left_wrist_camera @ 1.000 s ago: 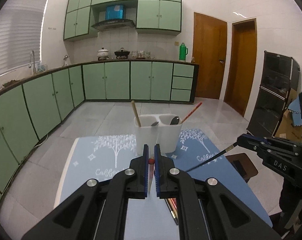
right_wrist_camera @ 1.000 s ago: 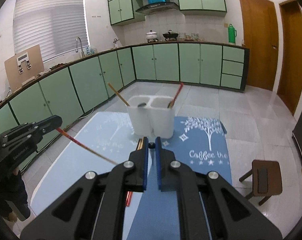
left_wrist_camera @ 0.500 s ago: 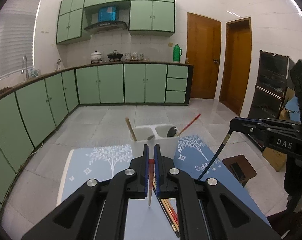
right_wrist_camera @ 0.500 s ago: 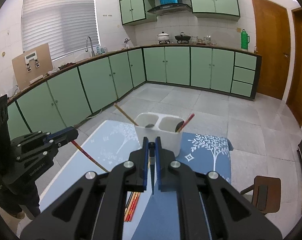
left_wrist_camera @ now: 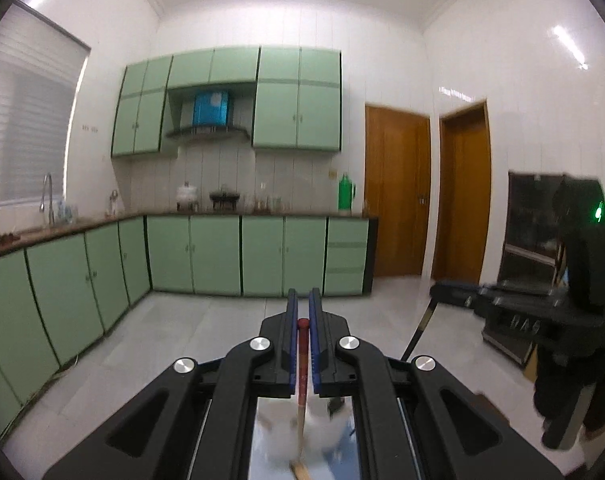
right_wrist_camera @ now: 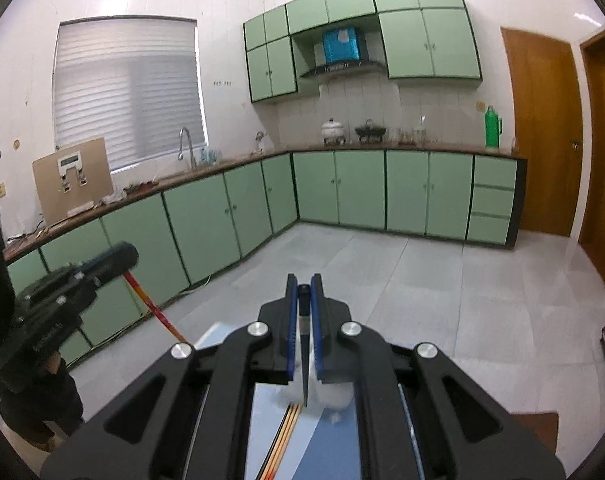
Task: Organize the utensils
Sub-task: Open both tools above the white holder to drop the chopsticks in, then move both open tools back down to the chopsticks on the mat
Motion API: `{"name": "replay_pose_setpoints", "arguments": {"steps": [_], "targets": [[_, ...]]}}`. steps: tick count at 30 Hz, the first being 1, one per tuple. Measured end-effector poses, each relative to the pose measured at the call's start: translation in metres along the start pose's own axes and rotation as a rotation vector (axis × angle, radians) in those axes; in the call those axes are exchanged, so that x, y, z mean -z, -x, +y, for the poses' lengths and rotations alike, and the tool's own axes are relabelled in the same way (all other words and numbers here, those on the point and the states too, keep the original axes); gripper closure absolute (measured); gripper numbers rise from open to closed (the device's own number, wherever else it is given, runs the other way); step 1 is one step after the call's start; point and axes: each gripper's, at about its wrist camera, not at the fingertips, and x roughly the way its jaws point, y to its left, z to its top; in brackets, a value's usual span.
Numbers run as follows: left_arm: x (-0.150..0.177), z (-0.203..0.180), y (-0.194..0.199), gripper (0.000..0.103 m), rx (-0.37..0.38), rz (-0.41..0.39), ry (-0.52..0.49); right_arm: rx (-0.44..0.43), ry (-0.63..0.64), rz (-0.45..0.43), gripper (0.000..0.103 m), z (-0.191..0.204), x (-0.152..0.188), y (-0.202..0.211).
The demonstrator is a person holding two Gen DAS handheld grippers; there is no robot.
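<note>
My left gripper [left_wrist_camera: 302, 312] is shut on a red-topped chopstick [left_wrist_camera: 302, 360] that hangs down toward the white utensil holder [left_wrist_camera: 318, 424], blurred below the jaws. My right gripper [right_wrist_camera: 303, 300] is shut on a black chopstick [right_wrist_camera: 304, 344] that points down, its tip near the white holder [right_wrist_camera: 334, 394]. Each gripper shows in the other's view: the right one [left_wrist_camera: 442, 290] with its black chopstick [left_wrist_camera: 418, 332], the left one [right_wrist_camera: 122, 256] with its red chopstick [right_wrist_camera: 154, 312]. Several chopsticks [right_wrist_camera: 282, 440] lie on the blue table mat.
The blue mat [right_wrist_camera: 330, 452] covers the table below both grippers. Green kitchen cabinets [left_wrist_camera: 214, 256] run along the back and left. Wooden doors [left_wrist_camera: 398, 192] stand at the right, a black appliance rack [left_wrist_camera: 534, 216] beyond the right gripper.
Both grippers have lifted and tilted upward with their chopsticks. The holder and table have dropped to the bottom of both views, and the chopsticks now hang nearly vertical.
</note>
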Motion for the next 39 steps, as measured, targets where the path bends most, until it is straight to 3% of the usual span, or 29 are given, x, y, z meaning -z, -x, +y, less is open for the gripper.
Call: {"name": "replay_pose_setpoints", "arguments": {"steps": [4,7,15,22,25,27,29,33,37,39], "targets": [[-0.014,0.004,-0.037,0.098,-0.008,-0.028,0.003,0.027,-0.004,-0.011,0.097,-0.016,-0.014,-0.029],[-0.004,0.008,-0.073,0.098,-0.029,-0.012,0.004,0.03,-0.019,0.004,0.097,-0.029,-0.011,-0.057],[0.043,0.021,-0.135,0.098,-0.027,0.105,0.027,0.052,-0.043,0.092,0.097,-0.047,0.022,-0.122],[0.076,0.032,-0.158,0.096,-0.02,0.209,0.055,0.042,-0.053,0.145,0.094,-0.043,0.049,-0.143],[0.078,0.036,-0.154,0.085,-0.017,0.212,0.062,0.061,-0.055,0.137,0.082,-0.043,0.05,-0.136],[0.072,0.04,-0.149,0.078,-0.02,0.198,0.06,0.078,-0.061,0.114,0.067,-0.044,0.049,-0.127],[0.066,0.04,-0.138,0.07,-0.026,0.183,0.054,0.093,-0.061,0.092,0.065,-0.047,0.046,-0.114],[0.056,0.038,-0.111,0.051,-0.037,0.157,0.054,0.121,-0.056,0.045,0.048,-0.048,0.046,-0.084],[0.061,0.033,-0.076,0.039,-0.045,0.153,0.065,0.147,-0.049,0.011,0.033,-0.047,0.063,-0.048],[0.071,0.03,-0.059,0.033,-0.06,0.16,0.06,0.155,-0.05,0.001,0.019,-0.044,0.077,-0.032]]}}
